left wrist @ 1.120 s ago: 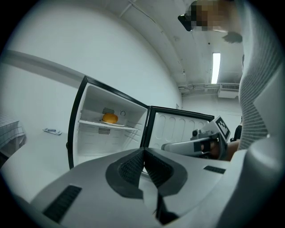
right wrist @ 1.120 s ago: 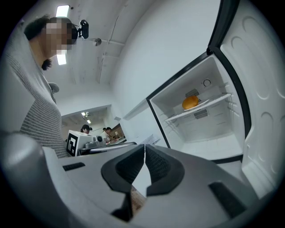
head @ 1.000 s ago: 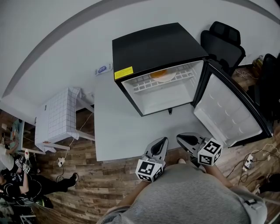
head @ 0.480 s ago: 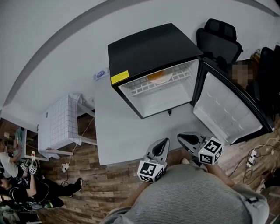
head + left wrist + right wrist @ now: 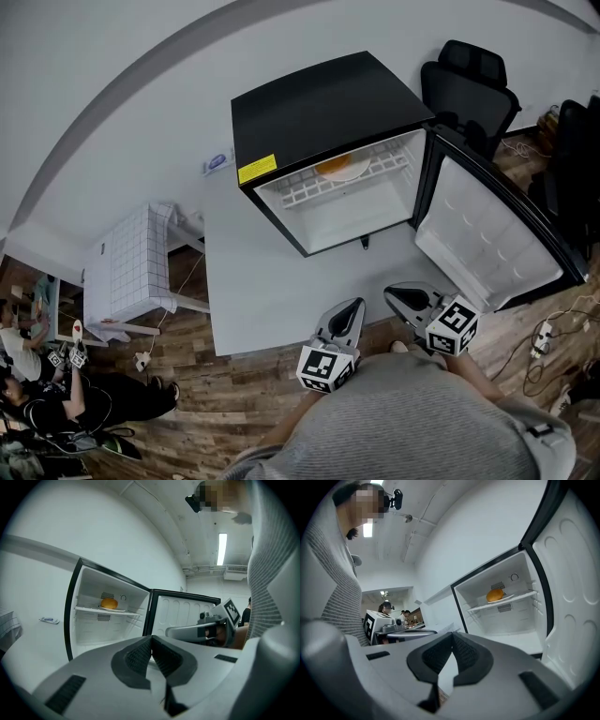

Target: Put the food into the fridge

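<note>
A small black fridge (image 5: 328, 108) stands on a white table (image 5: 272, 291) with its door (image 5: 487, 239) swung open to the right. On its upper wire shelf lies an orange bun on a plate (image 5: 339, 166), also visible as the bun (image 5: 109, 603) and the bun (image 5: 495, 595) in the two gripper views. My left gripper (image 5: 349, 310) and right gripper (image 5: 396, 296) are held side by side at the table's near edge, well short of the fridge. Both are shut with nothing between the pads.
A low stand draped in a checked cloth (image 5: 127, 262) sits left of the table. Black office chairs (image 5: 473, 89) stand behind the fridge door. People (image 5: 37, 394) sit at the far left on the wooden floor. Cables and a power strip (image 5: 541, 333) lie at the right.
The head view shifted slightly a second ago, so the fridge sits a little further left in the frame. Both grippers stay put and shut at the table edge.
</note>
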